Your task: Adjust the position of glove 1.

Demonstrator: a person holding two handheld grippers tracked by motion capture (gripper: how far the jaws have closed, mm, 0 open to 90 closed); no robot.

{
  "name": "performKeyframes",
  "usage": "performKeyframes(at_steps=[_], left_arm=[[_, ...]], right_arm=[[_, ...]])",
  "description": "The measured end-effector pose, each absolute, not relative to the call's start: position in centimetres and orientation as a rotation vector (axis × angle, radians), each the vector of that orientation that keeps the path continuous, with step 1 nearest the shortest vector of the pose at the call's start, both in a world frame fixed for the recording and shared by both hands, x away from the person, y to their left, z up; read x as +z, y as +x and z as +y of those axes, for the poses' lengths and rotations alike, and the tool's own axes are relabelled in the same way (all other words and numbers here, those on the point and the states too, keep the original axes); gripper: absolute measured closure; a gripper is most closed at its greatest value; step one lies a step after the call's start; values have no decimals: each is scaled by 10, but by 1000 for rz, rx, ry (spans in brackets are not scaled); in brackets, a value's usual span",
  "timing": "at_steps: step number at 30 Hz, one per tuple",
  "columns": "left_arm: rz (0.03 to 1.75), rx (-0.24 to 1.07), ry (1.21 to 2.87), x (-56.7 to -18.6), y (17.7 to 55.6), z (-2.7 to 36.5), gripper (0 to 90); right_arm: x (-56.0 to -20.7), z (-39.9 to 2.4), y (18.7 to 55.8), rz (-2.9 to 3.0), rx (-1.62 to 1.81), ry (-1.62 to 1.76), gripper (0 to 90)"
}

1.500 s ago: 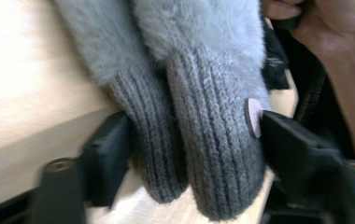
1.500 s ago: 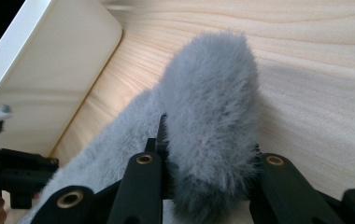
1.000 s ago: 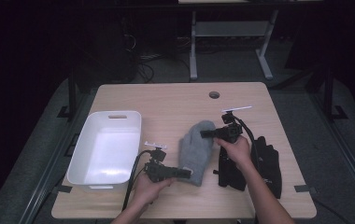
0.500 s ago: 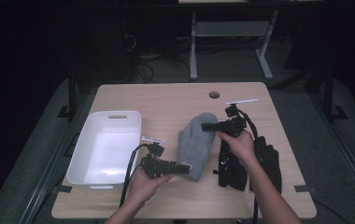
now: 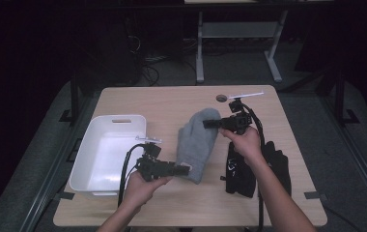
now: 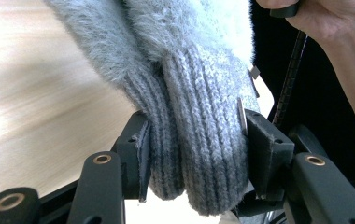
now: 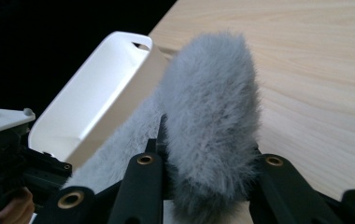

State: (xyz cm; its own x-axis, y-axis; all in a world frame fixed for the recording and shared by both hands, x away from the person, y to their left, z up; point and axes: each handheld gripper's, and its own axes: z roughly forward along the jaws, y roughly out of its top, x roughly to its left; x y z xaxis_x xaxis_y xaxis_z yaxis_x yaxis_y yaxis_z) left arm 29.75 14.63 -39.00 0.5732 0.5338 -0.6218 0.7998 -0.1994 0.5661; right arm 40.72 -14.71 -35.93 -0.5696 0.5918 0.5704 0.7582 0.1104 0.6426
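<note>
A fuzzy grey mitten (image 5: 196,142) hangs stretched above the wooden table (image 5: 172,104) between my two grippers. My left gripper (image 5: 185,169) is shut on its ribbed knit cuff (image 6: 199,154), which is squeezed between the black jaws. At the other end my right gripper (image 5: 207,124) is shut on the mitten's fluffy rounded tip (image 7: 213,121). Both hands hold their grippers lifted off the tabletop.
A white plastic bin (image 5: 106,152) stands at the left of the table, its wall (image 7: 115,107) just beyond the mitten. Dark gloves (image 5: 254,166) lie at the right under the person's right forearm. A round hole (image 5: 221,98) is in the tabletop at the back.
Both grippers have risen with the mitten held between them, lifting it off the table. The grips have not changed.
</note>
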Motion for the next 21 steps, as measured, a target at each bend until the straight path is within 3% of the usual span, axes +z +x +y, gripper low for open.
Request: performKeyframes(at_steps=[21], left_arm=[[1080,-299,1838,-361,294,188,480]], right_arm=[[-321,-106,416,-2212,-1483,-1265,723]])
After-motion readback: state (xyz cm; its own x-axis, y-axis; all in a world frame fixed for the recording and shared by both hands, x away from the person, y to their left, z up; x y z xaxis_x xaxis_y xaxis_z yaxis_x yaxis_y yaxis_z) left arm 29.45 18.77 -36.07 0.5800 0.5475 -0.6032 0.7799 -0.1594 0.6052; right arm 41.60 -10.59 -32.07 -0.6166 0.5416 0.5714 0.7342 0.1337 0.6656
